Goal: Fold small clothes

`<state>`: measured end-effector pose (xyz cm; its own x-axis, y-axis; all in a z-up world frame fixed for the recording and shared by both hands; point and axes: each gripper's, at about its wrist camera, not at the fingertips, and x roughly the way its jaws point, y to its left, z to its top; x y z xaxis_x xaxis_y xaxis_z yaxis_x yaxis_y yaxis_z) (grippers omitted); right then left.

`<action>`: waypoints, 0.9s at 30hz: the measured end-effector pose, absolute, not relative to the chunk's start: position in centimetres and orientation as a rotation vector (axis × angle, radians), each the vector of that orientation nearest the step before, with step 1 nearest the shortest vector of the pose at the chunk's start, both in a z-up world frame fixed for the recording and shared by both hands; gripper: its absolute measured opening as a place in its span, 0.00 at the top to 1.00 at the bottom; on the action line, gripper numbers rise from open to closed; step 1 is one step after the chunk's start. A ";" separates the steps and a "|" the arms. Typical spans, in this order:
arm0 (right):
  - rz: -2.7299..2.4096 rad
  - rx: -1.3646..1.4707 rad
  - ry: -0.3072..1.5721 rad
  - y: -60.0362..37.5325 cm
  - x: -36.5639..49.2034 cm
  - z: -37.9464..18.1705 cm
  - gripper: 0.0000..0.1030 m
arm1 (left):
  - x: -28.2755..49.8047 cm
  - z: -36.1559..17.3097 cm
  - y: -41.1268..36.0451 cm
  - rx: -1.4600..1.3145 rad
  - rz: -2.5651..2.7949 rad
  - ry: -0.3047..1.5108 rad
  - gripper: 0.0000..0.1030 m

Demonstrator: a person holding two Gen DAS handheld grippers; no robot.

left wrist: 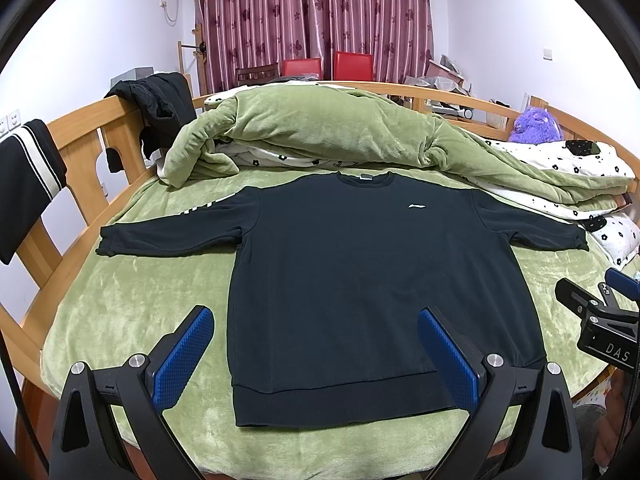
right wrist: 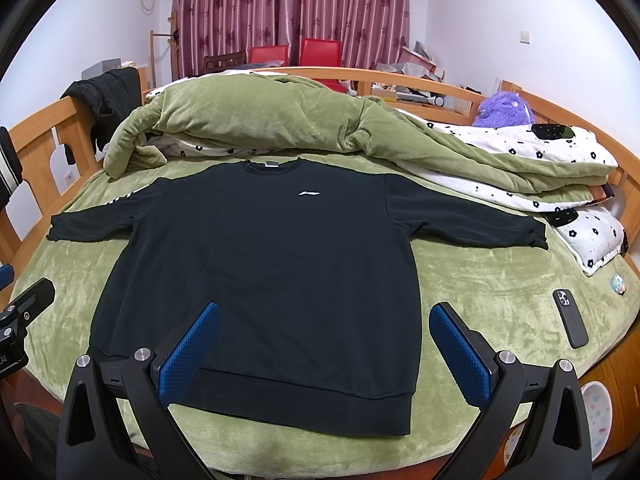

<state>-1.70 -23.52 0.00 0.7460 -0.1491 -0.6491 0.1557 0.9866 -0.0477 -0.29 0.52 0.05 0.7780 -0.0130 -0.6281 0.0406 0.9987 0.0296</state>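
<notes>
Black sweatshirt [left wrist: 360, 280] lying flat mid-frame on bed [left wrist: 132, 300]; left gripper [left wrist: 316, 344] and right gripper [right wrist: 324, 340] hovering at bottom, jaws released.

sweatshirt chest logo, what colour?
White, on the black sweatshirt; the logo is clearest in the right wrist view.

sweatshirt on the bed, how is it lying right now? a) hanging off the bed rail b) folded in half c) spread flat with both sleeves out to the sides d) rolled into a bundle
c: the black sweatshirt lies flat, front up, on the green bed cover, each sleeve stretched out sideways, and neither open tool, left or right, holds it.
</notes>
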 end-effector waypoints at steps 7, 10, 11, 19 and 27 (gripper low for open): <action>-0.167 0.011 0.709 -23.6 -1.7 0.0 0.01 | -0.3 0.0 0.5 0.041 -0.029 0.678 0.01; -0.165 0.011 0.708 -23.6 -1.7 0.0 0.01 | -0.3 0.0 0.5 0.041 -0.030 0.677 0.00; -0.163 0.012 0.706 -23.5 -1.8 0.1 0.01 | -0.4 0.1 0.6 0.038 -0.031 0.676 0.01; -0.172 -0.038 0.685 -21.4 -1.7 -0.3 0.01 | -0.6 -1.0 0.3 0.083 -0.032 0.622 0.01; -0.184 -0.177 0.700 -22.8 -1.6 -1.4 0.01 | 2.0 -2.8 4.2 0.096 -0.011 0.677 0.01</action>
